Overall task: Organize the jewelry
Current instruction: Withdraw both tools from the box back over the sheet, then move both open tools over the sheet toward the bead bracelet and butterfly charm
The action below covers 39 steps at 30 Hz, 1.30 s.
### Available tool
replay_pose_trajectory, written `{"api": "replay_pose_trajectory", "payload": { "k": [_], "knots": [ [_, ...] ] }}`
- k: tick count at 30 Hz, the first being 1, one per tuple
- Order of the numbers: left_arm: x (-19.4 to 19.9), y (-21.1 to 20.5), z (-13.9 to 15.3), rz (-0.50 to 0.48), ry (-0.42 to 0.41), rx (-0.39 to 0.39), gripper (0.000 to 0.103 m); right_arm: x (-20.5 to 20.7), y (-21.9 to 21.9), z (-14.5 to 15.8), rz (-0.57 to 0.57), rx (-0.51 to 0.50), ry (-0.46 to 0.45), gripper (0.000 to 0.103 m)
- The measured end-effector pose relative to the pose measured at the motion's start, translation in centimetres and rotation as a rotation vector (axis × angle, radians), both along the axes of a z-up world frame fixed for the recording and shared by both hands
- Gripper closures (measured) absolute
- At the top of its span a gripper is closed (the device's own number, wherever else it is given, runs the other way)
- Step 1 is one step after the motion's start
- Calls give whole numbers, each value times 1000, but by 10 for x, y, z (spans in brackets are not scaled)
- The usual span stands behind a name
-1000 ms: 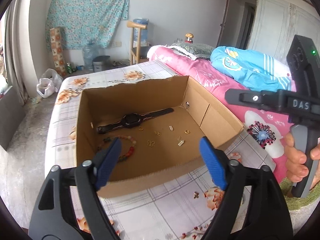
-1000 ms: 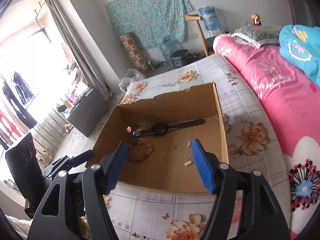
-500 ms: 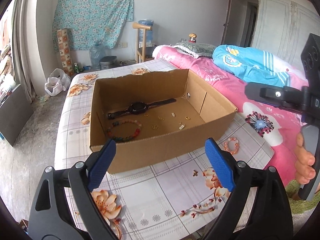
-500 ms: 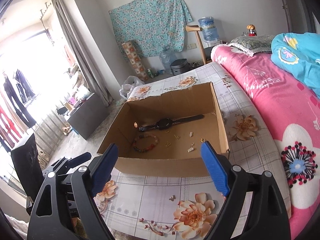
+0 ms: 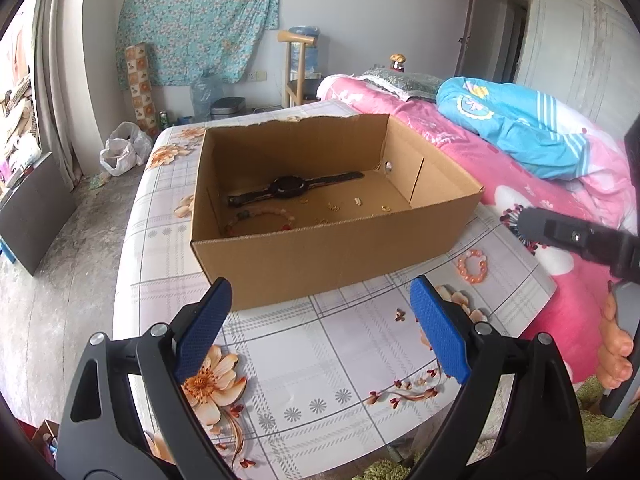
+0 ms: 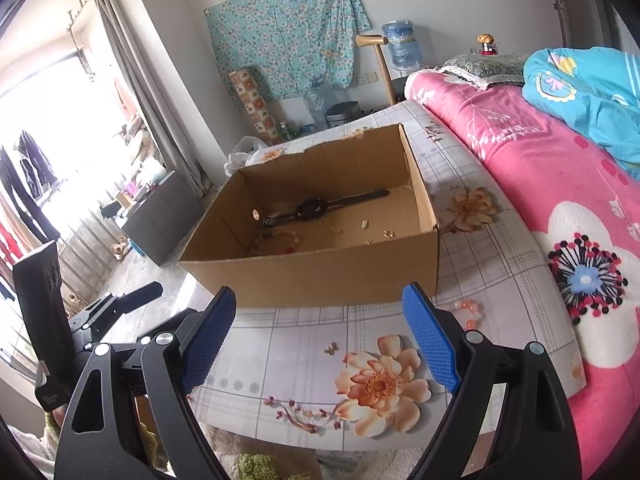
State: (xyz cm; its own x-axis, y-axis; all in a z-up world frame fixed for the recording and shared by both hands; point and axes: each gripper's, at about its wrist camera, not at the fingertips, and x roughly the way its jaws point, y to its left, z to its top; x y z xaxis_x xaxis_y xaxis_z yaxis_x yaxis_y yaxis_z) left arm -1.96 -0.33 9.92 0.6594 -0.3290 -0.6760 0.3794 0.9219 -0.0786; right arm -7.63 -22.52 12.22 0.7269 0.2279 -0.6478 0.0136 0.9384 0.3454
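An open cardboard box (image 5: pixel 332 252) (image 6: pixel 320 276) stands on a floral tablecloth. Inside lie a black watch (image 5: pixel 290 188) (image 6: pixel 310 208), a beaded bracelet (image 5: pixel 260 218) (image 6: pixel 276 240) and several small gold pieces (image 5: pixel 334 208) (image 6: pixel 364 226). Outside the box, a pink bead bracelet (image 5: pixel 472 266) (image 6: pixel 466 312) and a small gold earring (image 5: pixel 399 315) (image 6: pixel 330 348) rest on the cloth. My left gripper (image 5: pixel 320 328) and right gripper (image 6: pixel 318 332) hang open and empty over the cloth, just in front of the box.
A pink flowered bed (image 5: pixel 520 184) (image 6: pixel 540 184) with a blue blanket (image 5: pixel 516 124) runs along the right of the table. The table's near edge (image 6: pixel 320 436) lies just under the grippers. A hand (image 5: pixel 616 344) holds the right gripper's handle at the right.
Both grippers have drawn back from over the box to above the cloth in front of it. Their jaws spread a little wider, the right one more.
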Motion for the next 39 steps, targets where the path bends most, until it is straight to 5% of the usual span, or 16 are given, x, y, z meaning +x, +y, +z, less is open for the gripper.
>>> {"api": "replay_pose_trajectory", "payload": {
  "k": [30,39],
  "knots": [
    [4,-18,-23,9,63,59,16,-3,1,-46,1,-11,122,20],
    [4,-21,-39,7,87,84,16,-18,-33,-55,-93,-34,124,20]
  ]
}}
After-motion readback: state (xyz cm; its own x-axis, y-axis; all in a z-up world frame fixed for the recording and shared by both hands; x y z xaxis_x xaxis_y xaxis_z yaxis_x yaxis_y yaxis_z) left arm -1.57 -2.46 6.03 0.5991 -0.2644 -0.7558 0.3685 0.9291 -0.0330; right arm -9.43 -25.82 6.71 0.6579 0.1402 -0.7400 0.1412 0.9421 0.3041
